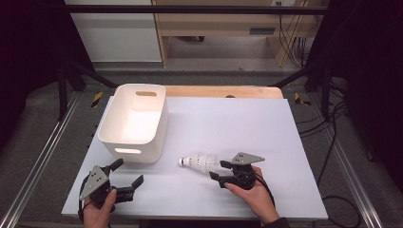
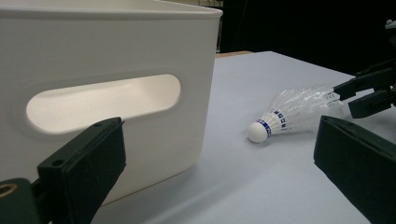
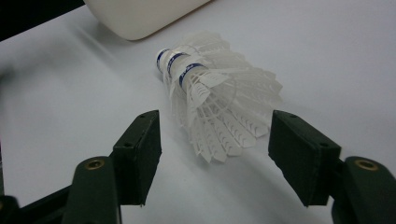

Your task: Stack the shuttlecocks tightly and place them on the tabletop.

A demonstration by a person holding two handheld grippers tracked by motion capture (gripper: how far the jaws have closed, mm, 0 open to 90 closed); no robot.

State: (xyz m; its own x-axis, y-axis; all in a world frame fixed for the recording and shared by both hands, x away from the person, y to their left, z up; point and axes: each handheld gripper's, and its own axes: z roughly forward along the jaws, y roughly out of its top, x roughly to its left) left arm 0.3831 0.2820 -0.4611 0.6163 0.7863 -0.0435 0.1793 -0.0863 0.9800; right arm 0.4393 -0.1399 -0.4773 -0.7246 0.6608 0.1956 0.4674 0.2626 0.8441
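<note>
I see the right gripper (image 1: 222, 172), jaws apart, flanking the shuttlecock (image 1: 201, 161) at centre; pads clear of feathers. Left gripper (image 1: 127, 175), jaws apart, lower left. Bin (image 1: 134, 121) upper left; open sheet (image 1: 247, 123) right.

White shuttlecock (image 3: 219, 107) with blue bands, plain white bin (image 1: 134, 121), white table (image 1: 266, 123), black fingers (image 3: 140, 149).

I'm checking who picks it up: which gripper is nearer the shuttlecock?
Right. The right gripper has its open jaws at the shuttlecock skirt; the left gripper sits apart, in front of the white bin.
</note>
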